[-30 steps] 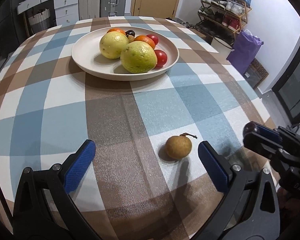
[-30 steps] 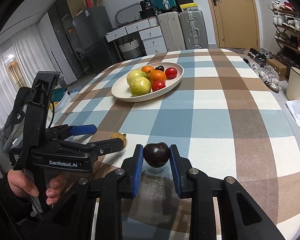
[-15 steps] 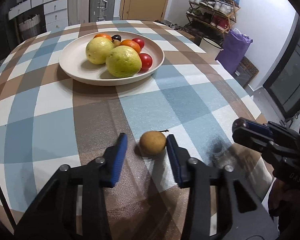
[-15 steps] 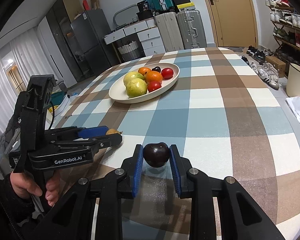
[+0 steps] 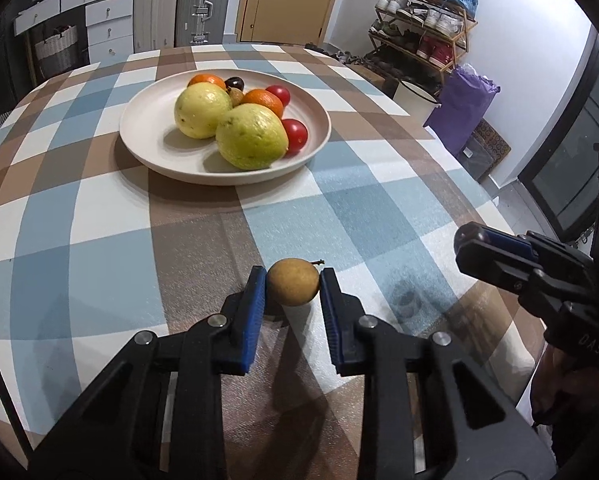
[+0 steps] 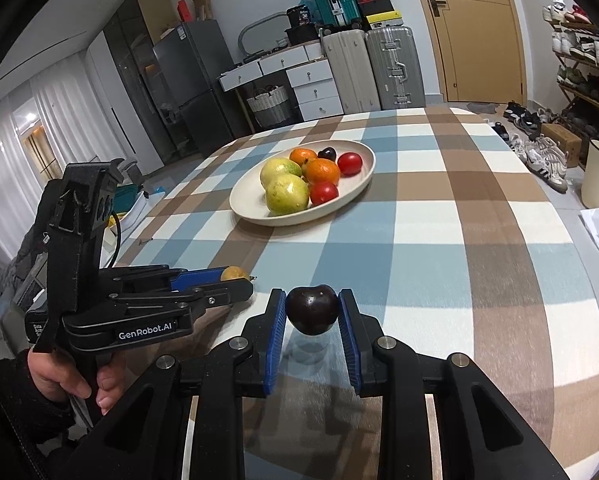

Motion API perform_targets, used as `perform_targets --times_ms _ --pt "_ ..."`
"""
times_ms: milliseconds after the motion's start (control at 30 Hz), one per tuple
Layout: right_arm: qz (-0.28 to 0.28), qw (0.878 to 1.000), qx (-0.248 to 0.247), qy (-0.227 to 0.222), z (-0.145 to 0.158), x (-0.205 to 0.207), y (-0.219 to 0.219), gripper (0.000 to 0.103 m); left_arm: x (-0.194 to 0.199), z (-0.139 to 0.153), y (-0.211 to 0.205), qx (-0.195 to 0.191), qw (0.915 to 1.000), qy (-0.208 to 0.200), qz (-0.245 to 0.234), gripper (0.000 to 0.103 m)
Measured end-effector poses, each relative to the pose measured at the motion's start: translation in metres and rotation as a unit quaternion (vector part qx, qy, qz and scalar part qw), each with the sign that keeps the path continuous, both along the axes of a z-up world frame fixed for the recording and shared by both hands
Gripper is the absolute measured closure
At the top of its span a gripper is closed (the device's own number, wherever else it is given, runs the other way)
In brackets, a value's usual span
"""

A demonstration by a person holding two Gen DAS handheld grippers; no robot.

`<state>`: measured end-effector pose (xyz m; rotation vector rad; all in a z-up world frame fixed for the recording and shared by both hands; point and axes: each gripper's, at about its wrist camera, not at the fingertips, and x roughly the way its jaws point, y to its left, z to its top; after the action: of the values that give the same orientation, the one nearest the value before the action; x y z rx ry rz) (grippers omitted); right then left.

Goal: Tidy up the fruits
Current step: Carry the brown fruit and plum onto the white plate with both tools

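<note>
My left gripper (image 5: 292, 285) is shut on a small brown round fruit (image 5: 293, 281) with a short stem, at table level near the front edge. My right gripper (image 6: 312, 312) is shut on a dark plum (image 6: 312, 309) and holds it a little above the cloth. The cream plate (image 5: 147, 116) stands further back with two yellow-green guavas (image 5: 251, 136), oranges, red tomatoes and a dark fruit. The plate also shows in the right wrist view (image 6: 359, 156). The left gripper and brown fruit (image 6: 235, 273) show at the left in the right wrist view.
The round table has a checked blue, brown and white cloth (image 5: 99, 208). The right gripper's body (image 5: 531, 268) shows at the right in the left wrist view. Suitcases, drawers, a shoe rack and a white bin stand around the room beyond the table.
My left gripper moved forward around the brown fruit and closed on it from wide open. My right gripper kept holding the plum, almost still.
</note>
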<state>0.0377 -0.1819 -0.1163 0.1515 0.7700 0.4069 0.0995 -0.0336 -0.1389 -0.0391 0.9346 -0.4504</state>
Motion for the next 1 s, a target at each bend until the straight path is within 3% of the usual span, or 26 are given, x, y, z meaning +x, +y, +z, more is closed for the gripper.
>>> perform_targets --times_ms 467,1000 --pt "0.021 0.999 0.023 -0.006 0.015 0.042 0.013 0.076 0.020 0.023 0.021 -0.041 0.9991 -0.001 0.011 0.079" --pt "0.048 0.998 0.044 -0.019 0.039 0.108 0.034 0.076 0.082 0.057 0.055 -0.066 0.9966 -0.007 0.049 0.079"
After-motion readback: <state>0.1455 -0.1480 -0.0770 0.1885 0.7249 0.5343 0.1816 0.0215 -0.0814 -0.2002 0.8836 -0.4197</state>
